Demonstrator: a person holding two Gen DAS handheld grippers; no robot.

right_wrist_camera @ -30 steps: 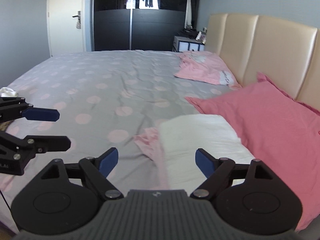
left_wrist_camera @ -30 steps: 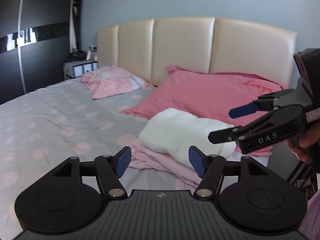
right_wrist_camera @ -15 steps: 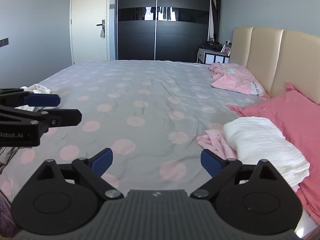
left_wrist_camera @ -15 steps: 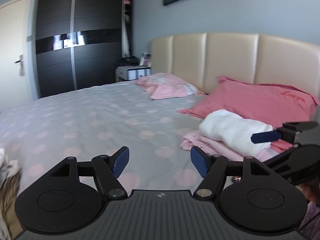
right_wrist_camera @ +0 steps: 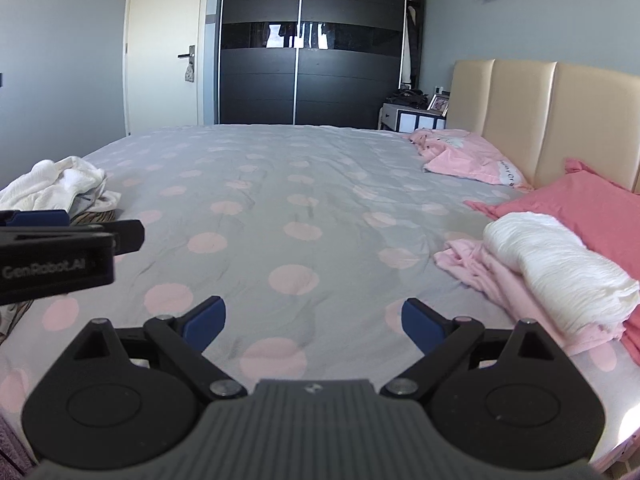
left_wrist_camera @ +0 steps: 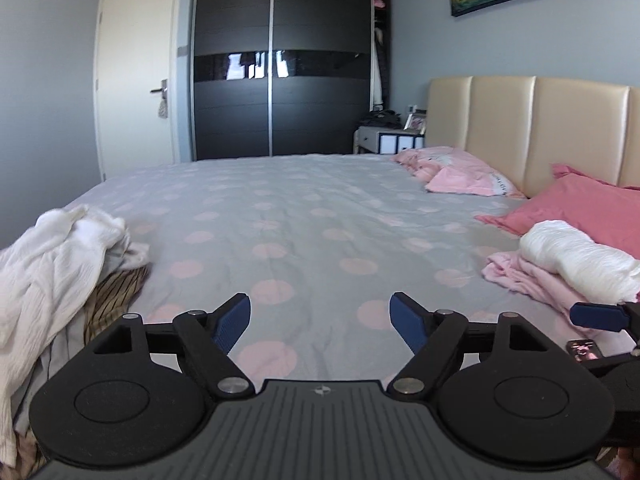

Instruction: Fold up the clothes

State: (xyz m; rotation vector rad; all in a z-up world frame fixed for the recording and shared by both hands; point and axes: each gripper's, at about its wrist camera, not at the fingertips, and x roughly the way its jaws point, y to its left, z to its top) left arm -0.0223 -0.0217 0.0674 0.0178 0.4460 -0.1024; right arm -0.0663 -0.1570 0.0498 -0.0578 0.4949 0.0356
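A crumpled white garment [left_wrist_camera: 60, 256] lies on a striped one [left_wrist_camera: 116, 292] at the bed's left edge; the right wrist view shows that white heap [right_wrist_camera: 56, 184] too. On the right, a folded white garment [left_wrist_camera: 576, 256] rests on a folded pink one [left_wrist_camera: 516, 276], also visible as the white fold [right_wrist_camera: 552, 268] over the pink fold [right_wrist_camera: 480, 268]. My left gripper [left_wrist_camera: 320, 316] hovers over bare sheet, its jaws opening with nothing between them. My right gripper [right_wrist_camera: 314, 320] is open and empty over the sheet.
The grey bed sheet with pink dots [left_wrist_camera: 300, 208] spreads ahead. A dark pink pillow [left_wrist_camera: 580, 208] and a light pink pillow [left_wrist_camera: 460, 172] lie by the cream headboard [left_wrist_camera: 520, 128]. Behind stand a black wardrobe [left_wrist_camera: 280, 60], a door [left_wrist_camera: 136, 80] and a nightstand [left_wrist_camera: 392, 140].
Both views have swung left, away from the folded stack toward the middle of the bed. The unfolded heap has come into view at the left. Both pairs of jaws stand wider.
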